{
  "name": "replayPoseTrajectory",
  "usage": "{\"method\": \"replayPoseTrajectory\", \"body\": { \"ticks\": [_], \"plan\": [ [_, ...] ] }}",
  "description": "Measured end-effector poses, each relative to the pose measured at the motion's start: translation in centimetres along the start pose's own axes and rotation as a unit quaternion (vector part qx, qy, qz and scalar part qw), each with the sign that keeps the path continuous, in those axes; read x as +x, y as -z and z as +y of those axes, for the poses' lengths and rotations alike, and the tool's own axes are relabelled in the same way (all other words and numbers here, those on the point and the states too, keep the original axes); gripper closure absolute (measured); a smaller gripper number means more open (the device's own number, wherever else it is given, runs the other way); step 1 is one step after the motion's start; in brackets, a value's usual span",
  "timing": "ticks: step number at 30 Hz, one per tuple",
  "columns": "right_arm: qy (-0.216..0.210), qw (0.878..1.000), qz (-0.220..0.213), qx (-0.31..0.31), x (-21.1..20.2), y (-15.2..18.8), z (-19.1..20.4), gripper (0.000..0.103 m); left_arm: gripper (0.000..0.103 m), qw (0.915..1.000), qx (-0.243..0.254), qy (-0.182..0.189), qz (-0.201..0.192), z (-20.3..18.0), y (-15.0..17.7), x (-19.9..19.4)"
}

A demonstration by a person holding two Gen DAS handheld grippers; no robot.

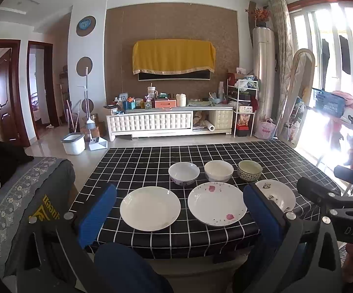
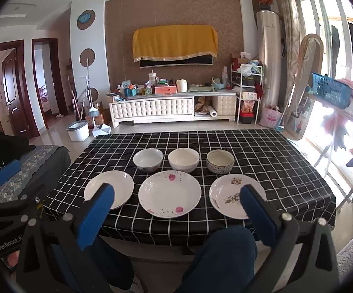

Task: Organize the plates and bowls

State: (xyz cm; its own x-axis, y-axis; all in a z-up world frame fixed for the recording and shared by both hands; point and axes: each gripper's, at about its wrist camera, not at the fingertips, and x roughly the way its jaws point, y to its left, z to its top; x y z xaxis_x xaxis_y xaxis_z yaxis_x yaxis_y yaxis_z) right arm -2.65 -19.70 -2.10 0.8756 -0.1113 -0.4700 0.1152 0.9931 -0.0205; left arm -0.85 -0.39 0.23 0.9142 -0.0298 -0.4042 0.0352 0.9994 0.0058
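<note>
- Desk: black cloth, white grid, soft drape at the near edge.
- Front row, glossy round plates: plain white plate, petal-print plate, bird-print plate.
- Back row: floral bowl, cream bowl, blue-patterned bowl.
- Left gripper and right gripper: blue foam fingers spread wide, empty, above the near edge, short of the plates.
- Knees below; TV cabinet well behind.

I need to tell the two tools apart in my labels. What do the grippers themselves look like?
Both match: black plastic frames with silver bolts and blue foam pads on the fingers. The left gripper and right gripper carry white lettering: "GenRoboT..." on the left, "DAS" on the right. No cables or sleeves show.
</note>
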Motion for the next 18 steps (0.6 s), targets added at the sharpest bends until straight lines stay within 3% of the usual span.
{"method": "replayPoseTrajectory", "body": {
  "ticks": [18],
  "plan": [
    [0.004, 1.0, 0.003, 0.001, -0.17, 0.23, 0.22, 0.0, 0.0, 1.0, 0.0, 0.002, -0.006, -0.25, 0.22, 0.0]
  ]
}}
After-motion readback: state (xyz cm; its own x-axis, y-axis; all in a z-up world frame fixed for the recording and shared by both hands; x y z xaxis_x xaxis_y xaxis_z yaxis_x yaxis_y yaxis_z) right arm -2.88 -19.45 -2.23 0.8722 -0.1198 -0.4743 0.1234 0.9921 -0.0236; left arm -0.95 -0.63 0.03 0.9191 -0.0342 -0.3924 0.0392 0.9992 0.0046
